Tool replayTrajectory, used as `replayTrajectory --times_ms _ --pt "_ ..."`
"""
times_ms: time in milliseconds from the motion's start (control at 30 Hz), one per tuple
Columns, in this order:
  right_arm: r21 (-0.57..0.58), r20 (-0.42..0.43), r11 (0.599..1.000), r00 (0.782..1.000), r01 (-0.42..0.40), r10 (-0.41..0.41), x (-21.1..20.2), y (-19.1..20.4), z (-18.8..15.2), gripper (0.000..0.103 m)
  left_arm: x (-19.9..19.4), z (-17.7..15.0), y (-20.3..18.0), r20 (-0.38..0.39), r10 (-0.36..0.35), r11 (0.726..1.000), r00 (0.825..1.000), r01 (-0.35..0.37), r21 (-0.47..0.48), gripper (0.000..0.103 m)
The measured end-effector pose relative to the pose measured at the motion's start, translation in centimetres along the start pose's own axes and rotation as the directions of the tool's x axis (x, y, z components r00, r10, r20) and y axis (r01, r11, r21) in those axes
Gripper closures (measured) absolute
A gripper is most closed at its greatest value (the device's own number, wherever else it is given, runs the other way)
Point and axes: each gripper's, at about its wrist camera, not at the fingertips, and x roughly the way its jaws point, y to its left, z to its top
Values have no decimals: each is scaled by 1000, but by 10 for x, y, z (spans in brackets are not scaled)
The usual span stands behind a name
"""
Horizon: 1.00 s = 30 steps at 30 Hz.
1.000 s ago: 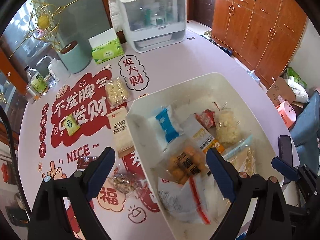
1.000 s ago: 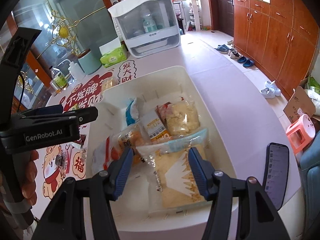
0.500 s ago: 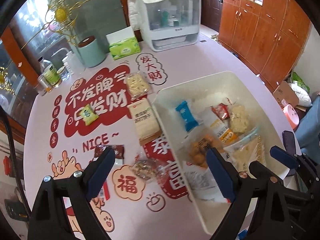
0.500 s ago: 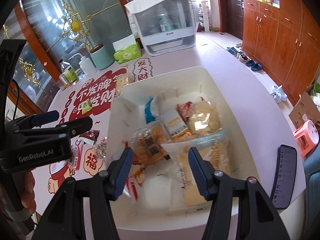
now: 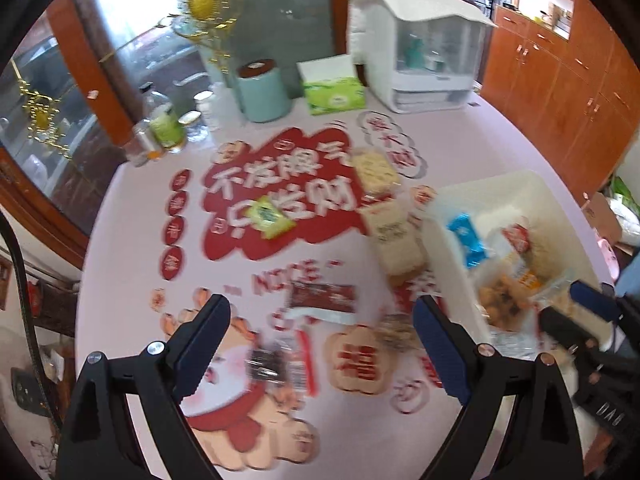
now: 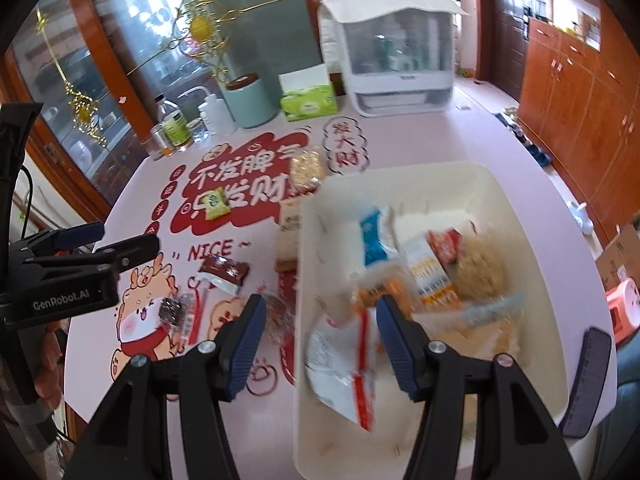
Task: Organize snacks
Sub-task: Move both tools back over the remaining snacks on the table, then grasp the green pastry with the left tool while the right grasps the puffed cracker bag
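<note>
Several snack packets [image 6: 420, 276] piled in the white bin [image 6: 516, 216] near the table's right edge; more loose on the red-printed mat: brown wrapper [image 5: 322, 298], green packet [image 5: 269, 216], cracker pack [image 5: 394, 236] just beside the bin's left wall. Left gripper [image 5: 320, 344] spread wide above the mat, holding nothing. Right gripper [image 6: 320, 344] likewise wide and empty, straddling the bin's left wall.

You are working in bright, even daylight that comes through the glass panels [image 6: 132, 40] behind the table [image 5: 472, 136], so shadows stay soft and faint. Both fisheye views bend straight lines hard and go black at the corners. Motion blur smears the printed mat [image 5: 280, 200] and the packets in the white bin [image 6: 532, 248]. Pale glare washes the glass.
</note>
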Motion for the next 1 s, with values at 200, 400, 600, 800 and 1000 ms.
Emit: replayTrajectory --times_ms 200,400,600,800,1000 --pt "-41 -21 998 999 -42 41 14 28 49 45 6 23 66 13 65 998 998 -65 22 11" --pt "-39 -27 997 997 -71 70 38 50 127 45 33 62 120 -2 87 996 996 -87 20 11" --pt "-107 -104 994 994 -26 14 106 74 187 42 94 101 129 -71 44 999 996 -46 -24 11" --pt "-86 -215 996 976 26 -44 202 67 217 42 178 115 118 -165 20 988 986 -44 -148 11" --pt "-41 -336 995 937 87 -96 278 45 220 42 243 108 107 -245 -31 957 969 -41 -286 11"
